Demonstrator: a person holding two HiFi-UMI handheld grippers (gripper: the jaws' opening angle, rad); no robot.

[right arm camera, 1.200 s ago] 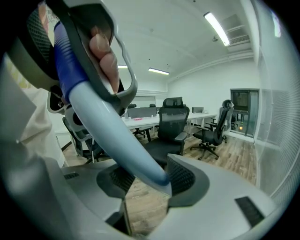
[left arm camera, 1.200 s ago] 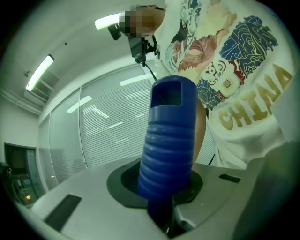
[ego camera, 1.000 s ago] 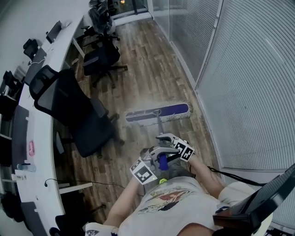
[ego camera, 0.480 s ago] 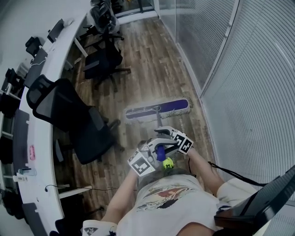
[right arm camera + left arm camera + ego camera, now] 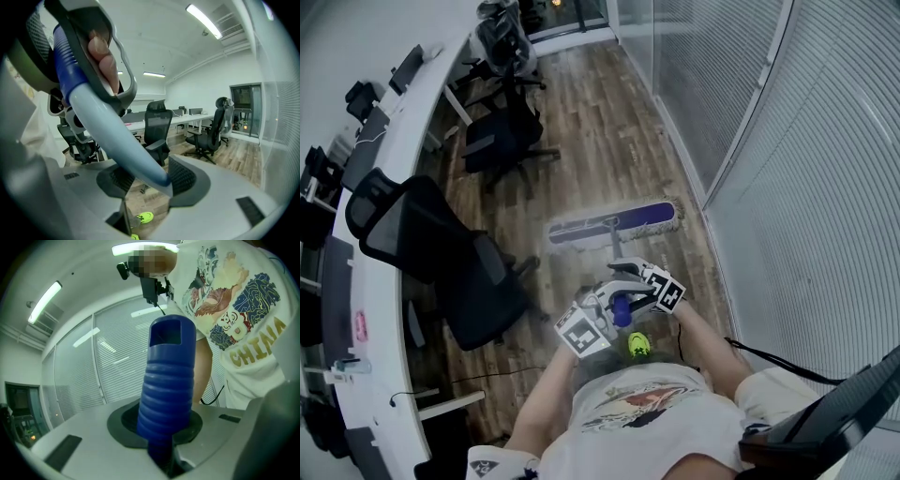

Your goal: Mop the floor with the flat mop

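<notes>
**Flat mop, one.** The mop head (image 5: 614, 223) is laid flat on the wooden floor (image 5: 600, 122) at the centre of the head view. It is set crosswise to the boards, with its right end near the foot of the glass partition (image 5: 769, 141). The flat lie is judged to keep the whole pad in contact with the floor. The handle (image 5: 168, 380) is raised from the mop head toward the person at the bottom of the frame.

**Grippers, two.** The left gripper (image 5: 617, 304) is clamped on the blue ribbed top of the handle. The right gripper (image 5: 630, 277) is closed round the pale pole just below it, with the pole caught between the ribbed pads. The stacked hold is judged to let one end steer while the other pushes.

**Office chairs, three counted.** One large chair (image 5: 441, 248) is seen at the left, one at upper centre-left and one at the top edge. All are pulled out from the desk (image 5: 394, 159), which narrows the lane left for mopping.

**Desk, one.** It is long, white and curved, and runs down the left edge.

**Shoe, one seen in the head view.** It is yellow-green (image 5: 637, 345) and sits directly below the grippers.
</notes>
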